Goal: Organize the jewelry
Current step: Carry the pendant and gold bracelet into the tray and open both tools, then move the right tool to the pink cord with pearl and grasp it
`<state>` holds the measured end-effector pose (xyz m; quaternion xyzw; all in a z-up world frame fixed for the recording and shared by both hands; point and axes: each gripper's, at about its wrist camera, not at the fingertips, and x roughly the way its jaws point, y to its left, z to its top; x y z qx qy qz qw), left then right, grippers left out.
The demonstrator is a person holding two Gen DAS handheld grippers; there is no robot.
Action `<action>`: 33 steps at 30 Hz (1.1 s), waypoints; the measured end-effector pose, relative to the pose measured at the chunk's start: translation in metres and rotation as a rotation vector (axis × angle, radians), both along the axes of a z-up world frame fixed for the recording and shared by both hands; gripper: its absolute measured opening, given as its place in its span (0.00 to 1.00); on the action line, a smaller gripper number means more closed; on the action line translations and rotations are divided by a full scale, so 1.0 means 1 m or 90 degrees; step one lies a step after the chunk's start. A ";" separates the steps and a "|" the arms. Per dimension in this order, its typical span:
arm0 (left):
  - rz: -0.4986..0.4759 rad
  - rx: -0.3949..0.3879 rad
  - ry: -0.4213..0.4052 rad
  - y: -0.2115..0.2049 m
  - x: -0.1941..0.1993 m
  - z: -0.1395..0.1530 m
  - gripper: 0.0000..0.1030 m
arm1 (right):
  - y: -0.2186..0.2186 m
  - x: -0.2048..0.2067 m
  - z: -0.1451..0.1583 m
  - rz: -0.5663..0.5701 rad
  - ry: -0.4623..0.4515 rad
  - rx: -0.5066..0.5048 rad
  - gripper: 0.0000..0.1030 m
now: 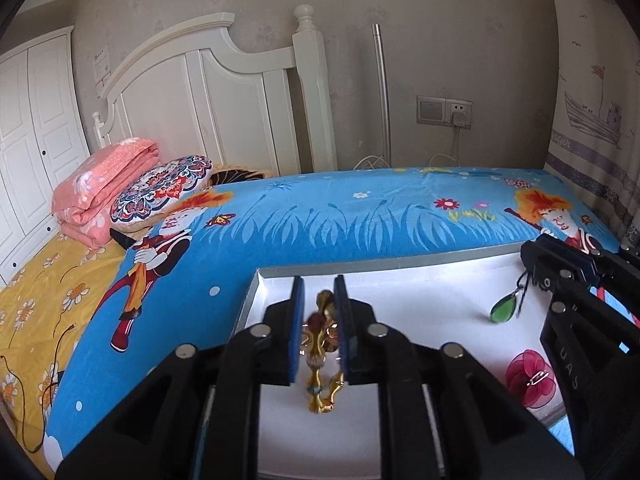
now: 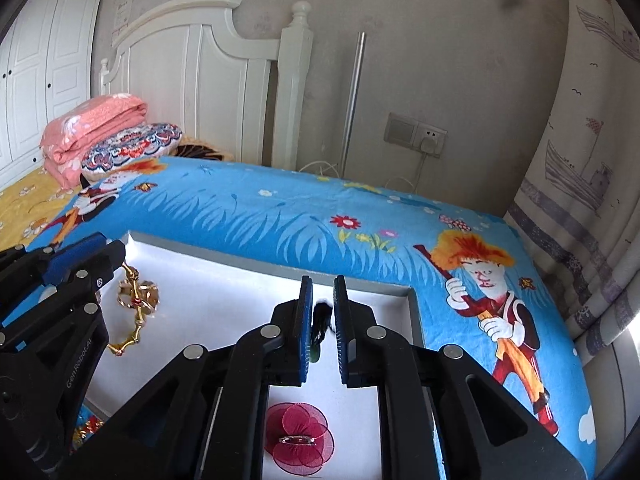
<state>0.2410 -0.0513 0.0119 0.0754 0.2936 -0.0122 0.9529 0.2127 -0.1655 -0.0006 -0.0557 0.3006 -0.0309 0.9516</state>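
Note:
A shallow white tray lies on the blue cartoon bedsheet. My left gripper is over its left part, its blue pads a little apart. Between them a gold ornament with red stones rests on the tray floor, also seen as the gold ornament under the left gripper. My right gripper stands with a narrow gap. A black cord runs between its pads, not pinched. The cord's green pendant touches the tray below the right gripper. A red fabric flower brooch lies nearer me.
The tray's grey rim ends close right of the right gripper. Another gold and red piece lies outside the tray's left edge. Folded pink bedding and a patterned pillow sit far left, a curtain on the right.

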 end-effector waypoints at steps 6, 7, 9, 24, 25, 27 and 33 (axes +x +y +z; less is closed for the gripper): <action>0.014 0.013 0.000 0.007 -0.002 -0.009 0.46 | -0.005 -0.004 -0.005 -0.004 0.001 0.008 0.46; 0.016 0.013 0.000 0.009 -0.002 -0.010 0.47 | -0.006 -0.004 -0.005 -0.003 0.003 0.007 0.46; 0.020 0.012 0.000 0.011 -0.004 -0.010 0.50 | -0.006 -0.005 -0.003 -0.002 0.001 0.008 0.46; 0.035 0.009 -0.075 0.031 -0.110 -0.009 0.95 | -0.021 -0.111 -0.013 0.035 -0.016 0.048 0.46; 0.034 0.003 -0.071 0.033 -0.118 -0.012 0.95 | -0.023 -0.119 -0.016 0.035 -0.013 0.052 0.46; 0.029 -0.009 -0.066 0.038 -0.134 -0.018 0.95 | -0.025 -0.133 -0.025 0.032 -0.008 0.053 0.46; 0.017 -0.006 -0.075 0.046 -0.180 -0.045 0.95 | -0.028 -0.164 -0.050 0.036 0.012 0.062 0.46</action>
